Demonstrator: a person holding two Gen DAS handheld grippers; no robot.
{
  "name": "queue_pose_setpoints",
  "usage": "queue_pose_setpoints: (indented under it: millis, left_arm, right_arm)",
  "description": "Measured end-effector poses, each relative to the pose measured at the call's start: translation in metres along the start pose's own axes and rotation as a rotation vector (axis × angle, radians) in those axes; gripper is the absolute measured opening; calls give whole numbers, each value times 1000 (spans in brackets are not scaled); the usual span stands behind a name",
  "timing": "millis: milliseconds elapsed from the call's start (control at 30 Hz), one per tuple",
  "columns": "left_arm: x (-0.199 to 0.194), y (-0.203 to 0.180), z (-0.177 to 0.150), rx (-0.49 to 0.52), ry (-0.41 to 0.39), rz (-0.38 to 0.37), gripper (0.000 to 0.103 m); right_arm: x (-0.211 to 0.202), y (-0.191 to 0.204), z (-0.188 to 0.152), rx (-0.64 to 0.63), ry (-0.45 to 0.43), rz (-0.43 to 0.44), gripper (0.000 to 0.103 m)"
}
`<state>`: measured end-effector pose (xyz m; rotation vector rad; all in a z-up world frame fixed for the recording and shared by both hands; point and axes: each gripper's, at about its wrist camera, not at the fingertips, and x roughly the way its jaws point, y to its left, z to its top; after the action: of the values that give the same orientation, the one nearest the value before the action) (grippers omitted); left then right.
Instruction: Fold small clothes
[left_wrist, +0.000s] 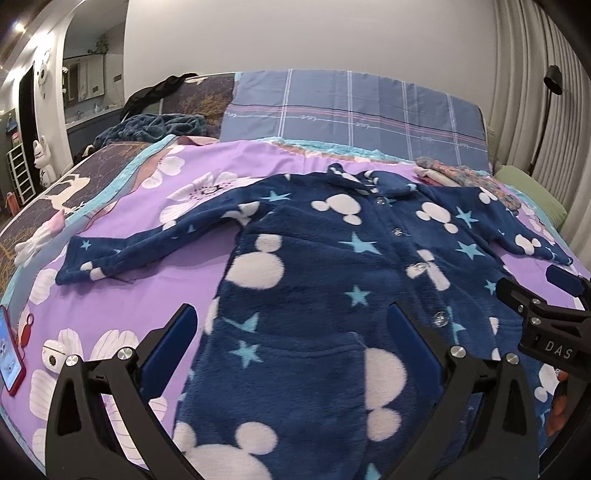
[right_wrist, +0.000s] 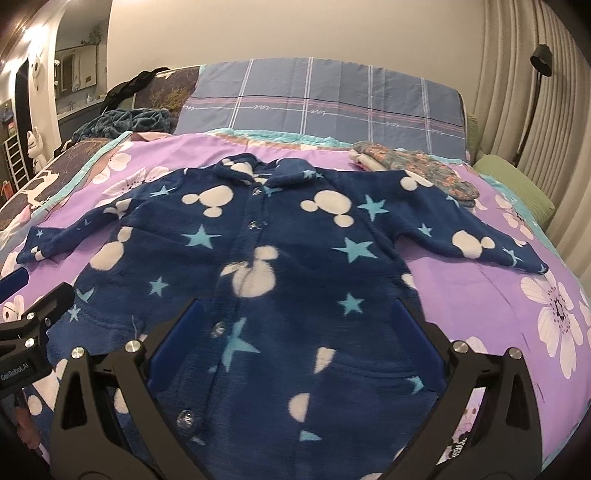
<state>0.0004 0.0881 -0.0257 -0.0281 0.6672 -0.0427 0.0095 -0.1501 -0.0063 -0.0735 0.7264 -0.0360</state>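
A small navy fleece jacket (left_wrist: 332, 258) with white mouse-head shapes and light blue stars lies flat, buttoned, front up on the purple flowered bedspread (left_wrist: 177, 266), sleeves spread to both sides. It also shows in the right wrist view (right_wrist: 288, 240). My left gripper (left_wrist: 291, 332) is open, hovering over the jacket's lower left part. My right gripper (right_wrist: 295, 325) is open over the jacket's lower right part, near a pocket. The right gripper also shows at the right edge of the left wrist view (left_wrist: 546, 314). The left gripper shows at the left edge of the right wrist view (right_wrist: 33, 314).
A folded floral garment (right_wrist: 413, 162) lies behind the jacket's right shoulder. A phone in a red case (left_wrist: 9, 350) and a small white device (left_wrist: 53, 356) lie at the left. A plaid pillow (left_wrist: 351, 107), a dark blanket (left_wrist: 155, 127) and a green cushion (right_wrist: 513, 184) are further back.
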Motion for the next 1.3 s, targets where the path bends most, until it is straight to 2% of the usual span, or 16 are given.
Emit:
queue_pose_setpoints:
  millis: [533, 633, 733, 800, 867, 933, 1067, 1133, 1200, 1300]
  left_arm:
    - [16, 31, 4, -57, 24, 24, 102]
    - [21, 36, 6, -68, 34, 10, 102]
    - [28, 48, 7, -106, 44, -39, 102]
    - [34, 70, 7, -192, 35, -146, 102]
    - [44, 97, 6, -292, 39, -210, 102]
    - [55, 125, 5, -382, 44, -221, 102]
    - [82, 188, -1, -562, 95, -154, 102]
    - [96, 221, -7, -672, 124, -116, 96]
    - [112, 253, -12, -775, 150, -76, 86]
    - [126, 287, -14, -881, 141, -3, 82]
  right_arm:
    - [22, 17, 8, -36, 36, -12, 101]
    - [25, 16, 9, -42, 34, -17, 101]
    - [29, 13, 10, -42, 38, -25, 101]
    - [33, 8, 10, -40, 45, -38, 101]
    - [38, 3, 9, -39, 55, -53, 101]
    - [41, -4, 8, -31, 64, -60, 101]
    - [49, -18, 5, 3, 81, -75, 101]
    - [52, -24, 5, 14, 84, -84, 101]
    - [55, -28, 5, 21, 83, -95, 101]
    - [61, -31, 6, 35, 88, -94, 101]
